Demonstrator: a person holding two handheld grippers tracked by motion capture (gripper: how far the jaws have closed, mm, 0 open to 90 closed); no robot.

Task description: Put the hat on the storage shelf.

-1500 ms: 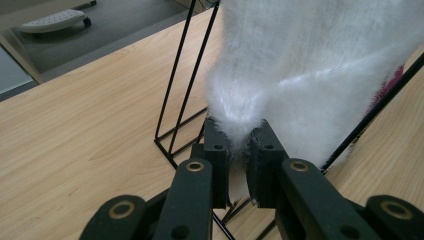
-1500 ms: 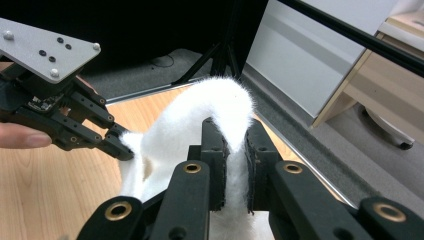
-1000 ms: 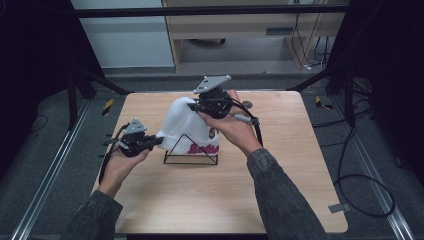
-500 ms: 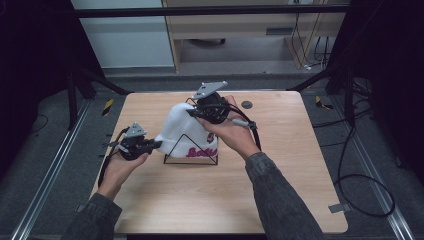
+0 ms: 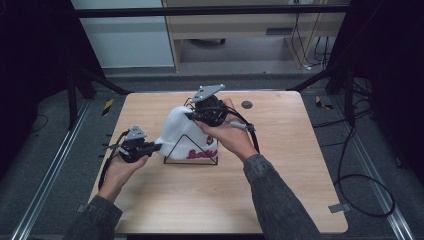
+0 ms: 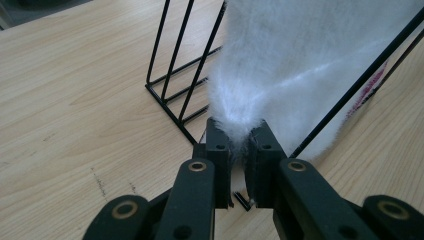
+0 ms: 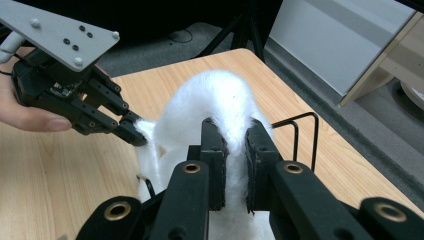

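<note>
Fleece made up the white beanie (image 5: pixel 180 127), a soft, fuzzy hat with a rounded crown and pink lettering along its lower band, which faced the person in the high view. It sat draped over a black wire stand (image 5: pixel 191 150) of triangular outline on the wooden table (image 5: pixel 280 200), stretched between the two tongs. The left tongs (image 6: pixel 240 145) were clamped on a pinch of the hat's edge at its low left end, the fabric bunching into a tuft between the black pads just above the stand's base wires. The right tongs (image 7: pixel 234 145) were clamped on the fuzzy crown from above, a fold of the white pile squeezed between their pads. In the right gripper view the left tongs showed farther off, at the hat's far edge, with a curved bar of the stand rising just beyond the right tongs. A small dark round disc (image 5: pixel 246 104) lay on the table beyond the right tongs, well apart from the hat.
</note>
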